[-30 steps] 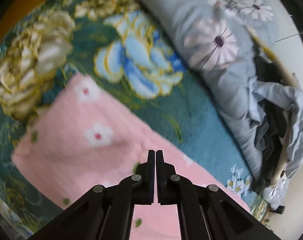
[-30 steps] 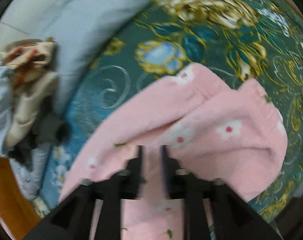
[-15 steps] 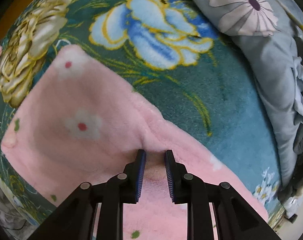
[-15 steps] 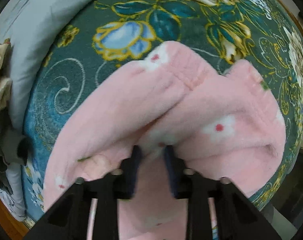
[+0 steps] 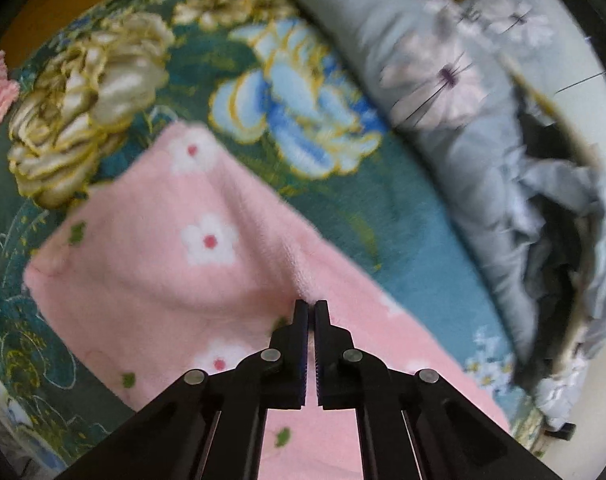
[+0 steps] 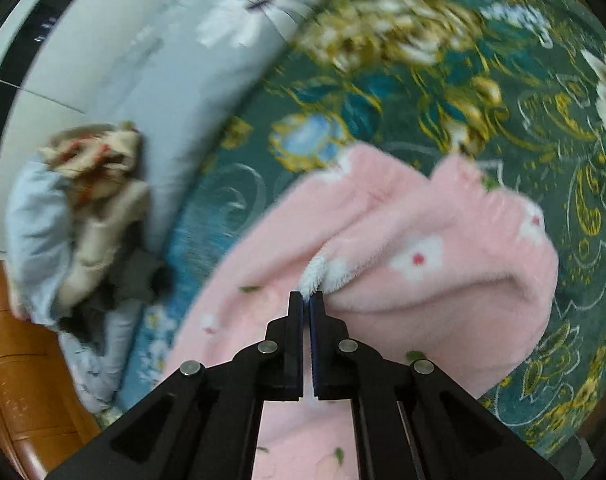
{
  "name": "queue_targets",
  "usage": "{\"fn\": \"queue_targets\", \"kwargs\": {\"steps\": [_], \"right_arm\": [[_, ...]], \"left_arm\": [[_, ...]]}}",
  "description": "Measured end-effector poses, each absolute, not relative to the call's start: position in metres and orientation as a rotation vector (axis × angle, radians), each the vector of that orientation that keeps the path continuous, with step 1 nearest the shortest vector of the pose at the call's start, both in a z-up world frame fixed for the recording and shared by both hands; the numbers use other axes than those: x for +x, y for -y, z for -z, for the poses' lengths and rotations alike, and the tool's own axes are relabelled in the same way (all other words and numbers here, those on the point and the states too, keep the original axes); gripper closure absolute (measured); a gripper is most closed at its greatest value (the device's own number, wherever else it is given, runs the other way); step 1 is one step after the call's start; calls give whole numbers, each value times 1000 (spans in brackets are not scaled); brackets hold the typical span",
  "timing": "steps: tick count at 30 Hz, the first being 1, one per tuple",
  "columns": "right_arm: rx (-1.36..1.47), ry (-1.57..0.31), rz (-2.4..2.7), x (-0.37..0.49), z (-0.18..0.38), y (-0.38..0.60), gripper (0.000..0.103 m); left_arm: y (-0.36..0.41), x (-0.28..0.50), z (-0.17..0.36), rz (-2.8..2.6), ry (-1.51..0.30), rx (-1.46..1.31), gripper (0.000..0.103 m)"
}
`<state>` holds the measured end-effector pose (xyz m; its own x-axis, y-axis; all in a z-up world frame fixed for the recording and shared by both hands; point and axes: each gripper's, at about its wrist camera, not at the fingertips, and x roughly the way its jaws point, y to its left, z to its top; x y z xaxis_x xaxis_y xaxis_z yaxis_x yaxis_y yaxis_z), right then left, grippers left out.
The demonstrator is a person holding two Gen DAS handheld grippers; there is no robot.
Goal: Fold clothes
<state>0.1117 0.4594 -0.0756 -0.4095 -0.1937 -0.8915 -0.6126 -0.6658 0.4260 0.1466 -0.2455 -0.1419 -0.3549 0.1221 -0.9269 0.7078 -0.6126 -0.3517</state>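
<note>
Left tool point(image 5: 310, 303) and right tool point(image 6: 306, 295) are each clamped on a pinch of the pink garment point(image 5: 163, 256), which lies mid-bed on the green blanket point(image 5: 403, 208). Grasping looks done; next, lift both edges together and carry them over evenly.

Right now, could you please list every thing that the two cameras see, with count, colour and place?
pink garment: one, pink fleece with white flowers, lying on the blanket, pinched by both grippers.
blanket: one, teal-green with blue and cream flowers, covering the bed under the garment.
grey quilt: one, pale grey with pale daisies, bunched along the blanket's far edge.
clothes pile: one heap, beige, light blue and dark, beside the quilt.
wooden frame: one, orange-brown, at the bed's corner.
left gripper: one, black, shut on a ridge of the garment.
right gripper: one, black, shut on a fold showing white lining.
</note>
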Motion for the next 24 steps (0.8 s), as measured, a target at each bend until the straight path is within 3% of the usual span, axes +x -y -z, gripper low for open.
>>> {"fn": "queue_targets", "kwargs": {"steps": [5, 9, 16, 20, 23, 24], "right_arm": [[-1439, -1170, -2239, 78, 54, -448, 101], [-1477, -1110, -2261, 40, 53, -434, 101], [-1616, -995, -2160, 0, 101, -415, 101], [-1633, -988, -2180, -2, 108, -414, 99], [-1642, -986, -2240, 0, 100, -416, 90], [-1648, -1000, -2265, 1, 97, -416, 72]], "left_arm": [[268, 139, 110, 2093, -1103, 1399, 100], [283, 116, 102, 2101, -1088, 1348, 100], [299, 74, 154, 2013, -1031, 1404, 100], [302, 73, 175, 1978, -1136, 1436, 99], [307, 83, 170, 2022, -1255, 1433, 94], [311, 88, 164, 2045, -1291, 1426, 90]]}}
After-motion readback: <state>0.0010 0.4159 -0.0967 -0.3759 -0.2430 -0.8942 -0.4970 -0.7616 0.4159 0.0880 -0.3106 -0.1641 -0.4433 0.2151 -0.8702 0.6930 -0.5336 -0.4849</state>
